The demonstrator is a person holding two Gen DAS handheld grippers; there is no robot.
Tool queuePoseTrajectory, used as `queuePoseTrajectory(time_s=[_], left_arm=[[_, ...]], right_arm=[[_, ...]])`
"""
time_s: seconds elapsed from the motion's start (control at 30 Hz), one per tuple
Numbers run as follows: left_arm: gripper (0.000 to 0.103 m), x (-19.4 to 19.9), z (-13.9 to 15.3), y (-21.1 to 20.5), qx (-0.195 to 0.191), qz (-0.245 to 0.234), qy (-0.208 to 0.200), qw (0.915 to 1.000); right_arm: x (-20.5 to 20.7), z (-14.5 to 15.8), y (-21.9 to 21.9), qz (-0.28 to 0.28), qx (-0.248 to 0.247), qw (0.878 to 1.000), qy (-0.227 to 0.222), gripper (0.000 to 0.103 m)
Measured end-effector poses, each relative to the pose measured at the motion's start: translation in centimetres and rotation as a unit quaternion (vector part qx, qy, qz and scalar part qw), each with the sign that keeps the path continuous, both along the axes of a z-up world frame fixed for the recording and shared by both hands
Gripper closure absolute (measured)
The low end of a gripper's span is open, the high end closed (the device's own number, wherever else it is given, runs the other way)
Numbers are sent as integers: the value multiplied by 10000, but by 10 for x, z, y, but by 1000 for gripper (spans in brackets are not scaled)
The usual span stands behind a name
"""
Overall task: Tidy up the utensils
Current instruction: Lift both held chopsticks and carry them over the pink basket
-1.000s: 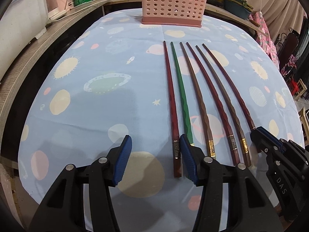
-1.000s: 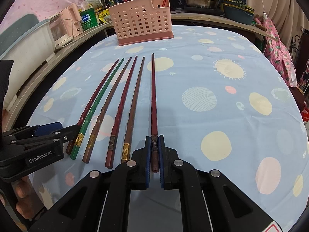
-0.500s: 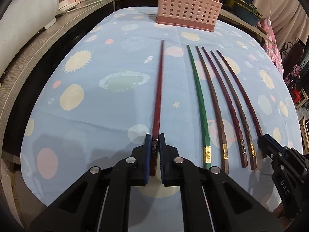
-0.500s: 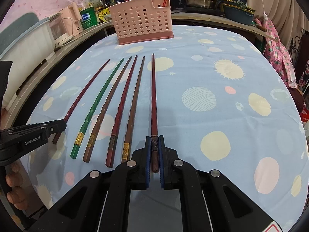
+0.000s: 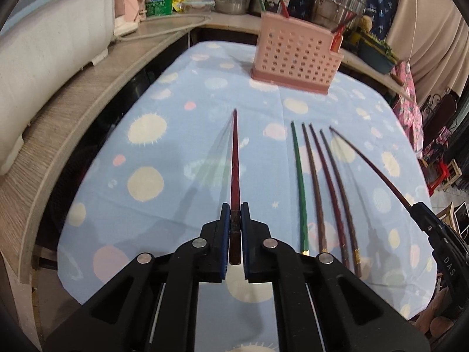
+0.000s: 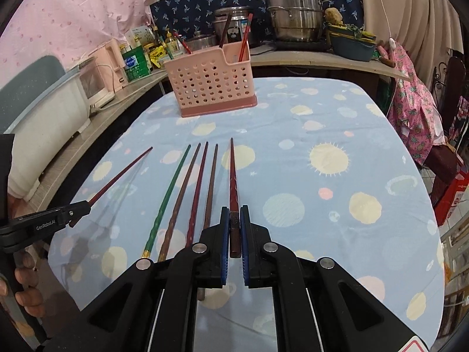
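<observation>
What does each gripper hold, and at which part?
Each holds one dark red chopstick by its thick end: left gripper, chopstick; right gripper, chopstick.

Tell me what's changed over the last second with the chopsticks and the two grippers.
The left gripper shut on the leftmost dark red chopstick, drew it left and raised it off the cloth. The right gripper kept its red chopstick clamped and lifted it too. Four chopsticks still lie on the cloth; the pink holder hasn't moved.

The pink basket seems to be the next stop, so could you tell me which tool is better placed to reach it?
Probably neither: the left tool and the right tool each clamp a red chopstick pointing toward the basket, with no clear difference in distance.
</observation>
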State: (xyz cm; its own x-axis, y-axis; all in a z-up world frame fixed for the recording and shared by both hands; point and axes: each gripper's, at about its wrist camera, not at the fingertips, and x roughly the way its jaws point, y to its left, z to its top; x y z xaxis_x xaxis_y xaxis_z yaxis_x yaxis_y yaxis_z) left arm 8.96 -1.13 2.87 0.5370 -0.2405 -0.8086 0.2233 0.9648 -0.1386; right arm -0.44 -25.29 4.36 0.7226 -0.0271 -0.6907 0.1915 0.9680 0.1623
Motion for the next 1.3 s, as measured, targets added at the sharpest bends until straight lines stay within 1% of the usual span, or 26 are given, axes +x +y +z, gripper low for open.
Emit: queuePoseTrajectory(time_s=[0.23,0.47,0.63,0.87,0.9,0.93,1.0,1.07,1.1,1.2,1.3], left_arm=[[96,16,47,3,-142,64,-480,9987],[96,38,87,1,-315,148,-819,9960],[96,52,107,-9,-444,104,-983,9941],[96,75,127,-25,-563,19,-1098,9924],[96,79,131,-27,-586,11,-1109,9921],[96,84,135,-29,-614,5,-1127,9917],[96,93,143,-32,-643,11,-1164,9911],[96,102,153,-35,-711,10,-1228,9899],[96,105,157,-36,-715,22,-1275,9893],[96,111,163,-38,-697,43,-1362,9882],[96,109,156,-37,-692,-5,-1310,9890]], right_arm=[[15,45,-18,-135,27,9989,-452,97],[33,76,-33,-203,94,9961,-855,97],[50,91,-38,-237,129,9940,-1062,97],[77,106,-46,-197,244,9923,-1197,97],[80,108,-47,-186,242,9921,-1220,98],[84,112,-47,-168,234,9918,-1247,102],[92,122,-49,-136,256,9907,-1331,102],[101,130,-50,-136,150,9901,-1388,102],[104,131,-50,-148,101,9902,-1383,102],[106,124,-55,-122,153,9910,-1323,102],[96,105,-57,-136,143,9934,-1134,102]])
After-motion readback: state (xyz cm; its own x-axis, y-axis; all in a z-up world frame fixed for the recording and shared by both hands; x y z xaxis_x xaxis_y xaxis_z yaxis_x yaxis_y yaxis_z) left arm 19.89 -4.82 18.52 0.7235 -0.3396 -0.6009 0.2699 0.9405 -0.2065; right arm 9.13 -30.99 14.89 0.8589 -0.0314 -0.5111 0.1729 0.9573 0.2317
